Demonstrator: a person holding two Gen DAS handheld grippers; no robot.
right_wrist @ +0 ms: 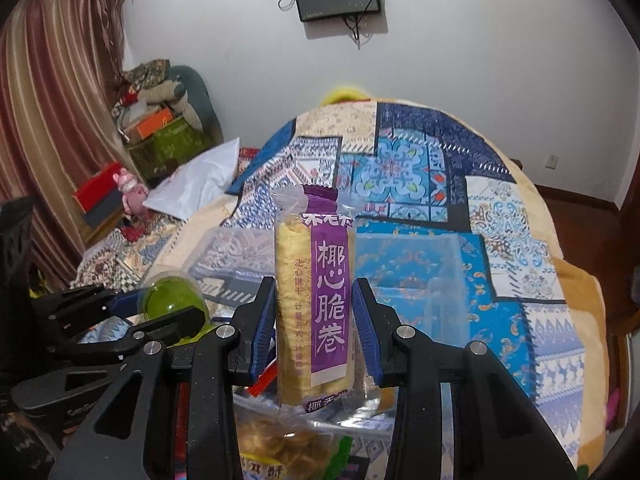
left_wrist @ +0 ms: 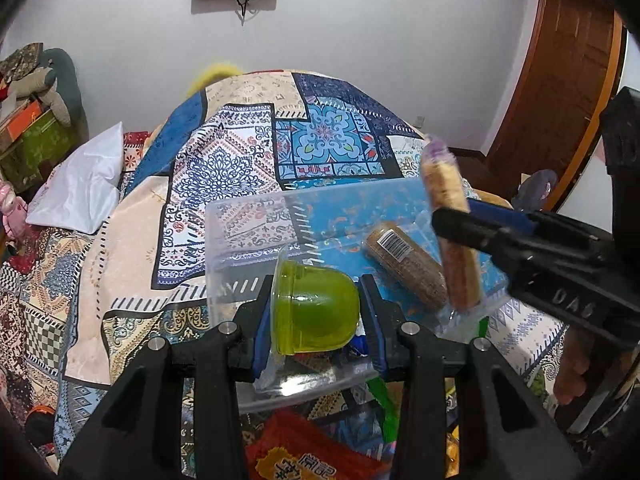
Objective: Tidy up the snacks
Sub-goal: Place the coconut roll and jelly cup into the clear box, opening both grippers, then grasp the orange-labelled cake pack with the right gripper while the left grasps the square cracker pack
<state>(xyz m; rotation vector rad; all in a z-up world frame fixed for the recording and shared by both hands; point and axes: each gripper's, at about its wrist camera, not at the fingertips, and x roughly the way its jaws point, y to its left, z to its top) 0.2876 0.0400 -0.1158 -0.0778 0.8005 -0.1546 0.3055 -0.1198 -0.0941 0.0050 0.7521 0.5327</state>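
Observation:
My left gripper [left_wrist: 316,320] is shut on a green jelly cup [left_wrist: 316,312], held on its side over the near edge of a clear plastic bin [left_wrist: 248,216] on the patterned quilt. A brown snack roll with a barcode [left_wrist: 404,264] lies inside the bin. My right gripper [right_wrist: 314,328] is shut on an upright purple-labelled roll pack [right_wrist: 314,300], held over the bin [right_wrist: 440,264]. In the left wrist view that pack [left_wrist: 448,216] and the right gripper [left_wrist: 460,228] hang over the bin's right side. The left gripper [right_wrist: 168,316] with the jelly cup [right_wrist: 170,300] shows at the left.
The bin rests on a quilt-covered bed [left_wrist: 240,152]. A red snack bag [left_wrist: 304,452] and other packets [right_wrist: 280,448] lie near the bin's front edge. A white pillow [left_wrist: 84,184] and stacked boxes [right_wrist: 164,136] are at the left. A wooden door [left_wrist: 560,80] is at the right.

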